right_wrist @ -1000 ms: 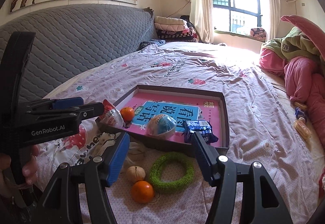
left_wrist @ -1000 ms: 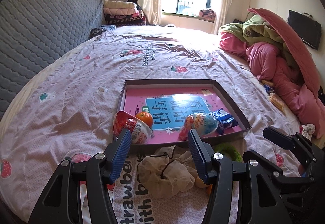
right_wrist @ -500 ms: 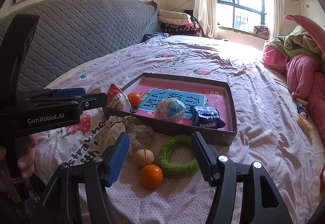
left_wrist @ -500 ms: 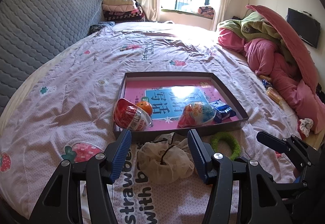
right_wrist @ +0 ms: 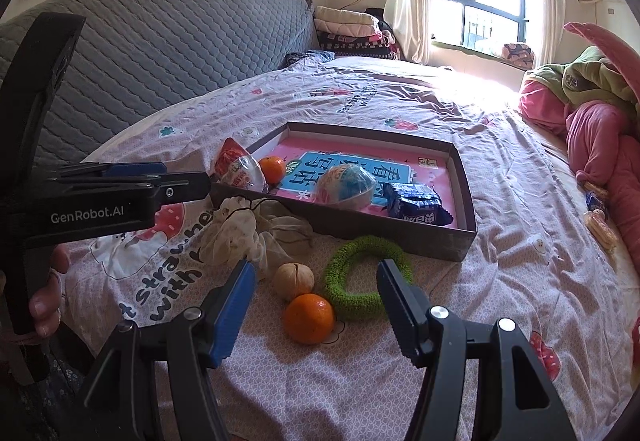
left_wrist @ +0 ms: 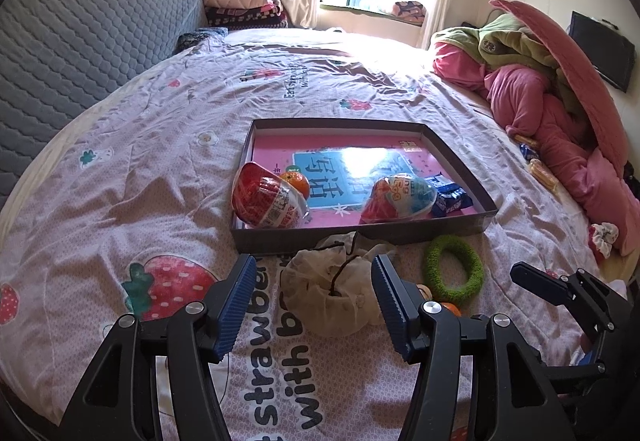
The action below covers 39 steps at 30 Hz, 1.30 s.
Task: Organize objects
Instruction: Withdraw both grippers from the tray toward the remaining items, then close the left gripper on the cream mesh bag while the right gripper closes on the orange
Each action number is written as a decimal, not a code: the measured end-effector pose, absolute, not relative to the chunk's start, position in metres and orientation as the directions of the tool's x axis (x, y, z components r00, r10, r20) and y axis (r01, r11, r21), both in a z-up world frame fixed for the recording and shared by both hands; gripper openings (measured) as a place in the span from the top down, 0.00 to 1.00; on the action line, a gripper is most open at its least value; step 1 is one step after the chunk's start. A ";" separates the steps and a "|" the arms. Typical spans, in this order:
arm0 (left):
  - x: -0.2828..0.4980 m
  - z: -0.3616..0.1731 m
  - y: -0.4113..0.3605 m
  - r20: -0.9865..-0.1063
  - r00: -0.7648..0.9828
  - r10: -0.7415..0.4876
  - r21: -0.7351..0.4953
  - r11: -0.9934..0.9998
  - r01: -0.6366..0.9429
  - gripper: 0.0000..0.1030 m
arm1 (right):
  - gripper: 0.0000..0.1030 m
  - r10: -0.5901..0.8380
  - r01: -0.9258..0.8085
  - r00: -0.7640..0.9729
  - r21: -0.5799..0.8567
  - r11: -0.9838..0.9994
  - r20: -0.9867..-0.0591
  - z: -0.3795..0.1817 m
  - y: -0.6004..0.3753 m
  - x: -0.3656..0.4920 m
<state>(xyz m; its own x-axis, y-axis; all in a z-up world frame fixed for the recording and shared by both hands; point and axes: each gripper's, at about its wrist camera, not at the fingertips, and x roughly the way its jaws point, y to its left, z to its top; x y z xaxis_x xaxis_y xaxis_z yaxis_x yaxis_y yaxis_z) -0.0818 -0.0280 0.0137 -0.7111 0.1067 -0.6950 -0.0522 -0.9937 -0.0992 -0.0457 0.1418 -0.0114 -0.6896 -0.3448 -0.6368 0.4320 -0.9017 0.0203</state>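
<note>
The left claw (left_wrist: 312,281) hangs with its jaws opening and nothing pressed between the pads; the cream mesh pouch (left_wrist: 336,293) lies right ahead of its tips, in the gap's line, likely the next pick. The right claw (right_wrist: 314,293) is parted about as wide and empty, with the orange (right_wrist: 309,318) just ahead between its fingers, a pale walnut-like ball (right_wrist: 293,279) beyond that, and the green knitted ring (right_wrist: 366,271) toward its right finger. Past all of these sits the shallow box (right_wrist: 466,207) on the bed (right_wrist: 500,169), already holding two foil-wrapped eggs, a small orange and a blue snack pack, so the loose things seem staged at its near wall for loading
</note>
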 end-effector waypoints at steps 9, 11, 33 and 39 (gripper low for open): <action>-0.077 -0.001 -0.034 -0.721 -0.683 0.115 -0.110 -0.993 -0.050 0.40 | 0.39 -0.339 0.435 -0.658 0.028 -0.900 -0.672 -0.025 0.139 -0.037; -0.077 -0.003 -0.034 -0.726 -0.677 0.121 -0.115 -0.992 -0.054 0.40 | 0.39 -0.340 0.432 -0.650 0.037 -0.901 -0.680 -0.027 0.139 -0.036; -0.082 -0.033 -0.018 -0.763 -0.627 0.159 -0.125 -0.987 -0.098 0.40 | 0.39 -0.326 0.408 -0.598 0.072 -0.910 -0.732 -0.052 0.138 -0.042; -0.089 -0.039 -0.019 -0.767 -0.620 0.166 -0.136 -0.986 -0.096 0.40 | 0.39 -0.330 0.394 -0.590 0.094 -0.914 -0.737 -0.058 0.138 -0.047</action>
